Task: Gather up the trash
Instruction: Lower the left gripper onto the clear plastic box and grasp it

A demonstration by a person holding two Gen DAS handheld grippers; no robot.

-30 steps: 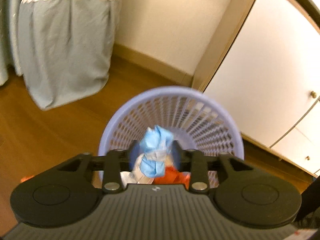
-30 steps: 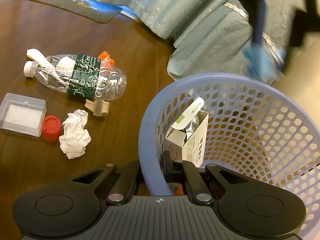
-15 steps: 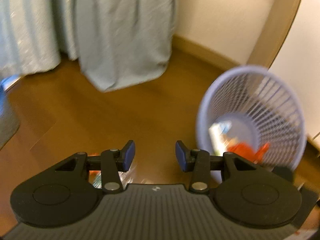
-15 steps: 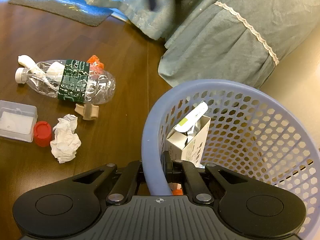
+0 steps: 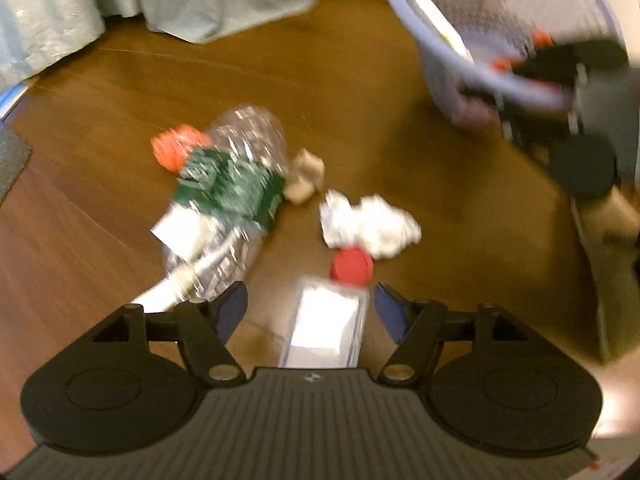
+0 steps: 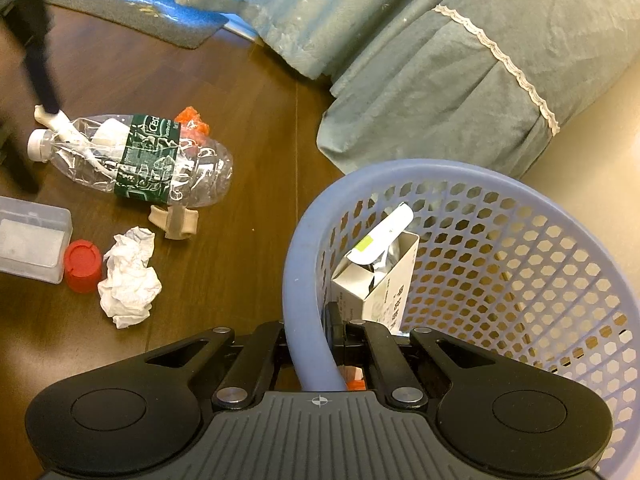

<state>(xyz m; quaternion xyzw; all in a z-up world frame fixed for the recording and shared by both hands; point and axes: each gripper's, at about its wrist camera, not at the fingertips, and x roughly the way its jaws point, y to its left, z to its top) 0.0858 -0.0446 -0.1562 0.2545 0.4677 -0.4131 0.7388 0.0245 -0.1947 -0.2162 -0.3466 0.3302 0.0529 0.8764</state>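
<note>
A: How much of the trash has been collected?

B: Some. In the right wrist view a white carton (image 6: 378, 276) is seen inside the lavender basket (image 6: 304, 280), right of centre, with something orange low beside it. The basket is held by the right gripper (image 6: 306, 356), its jaws closed on the rim.

A: And what is left?

B: Several pieces remain on the wooden floor (image 6: 248, 128), at the left of that frame: a crushed clear bottle (image 6: 136, 160) with a green label, an orange scrap (image 6: 192, 118) touching it, a beige piece (image 6: 174, 222) just below it, a crumpled white tissue (image 6: 128, 280), a red cap (image 6: 82, 266) beside the tissue, and a clear plastic box (image 6: 30, 240) at the left edge.

A: What is being done by the left gripper (image 5: 311, 308)?

B: Nothing is held. Its jaws are opening, fairly wide, and in its own blurred view the clear plastic box (image 5: 326, 322) is framed between the fingertips at lower centre, untouched, with the red cap (image 5: 351, 266) just above it. That box is judged the likely next piece.
</note>
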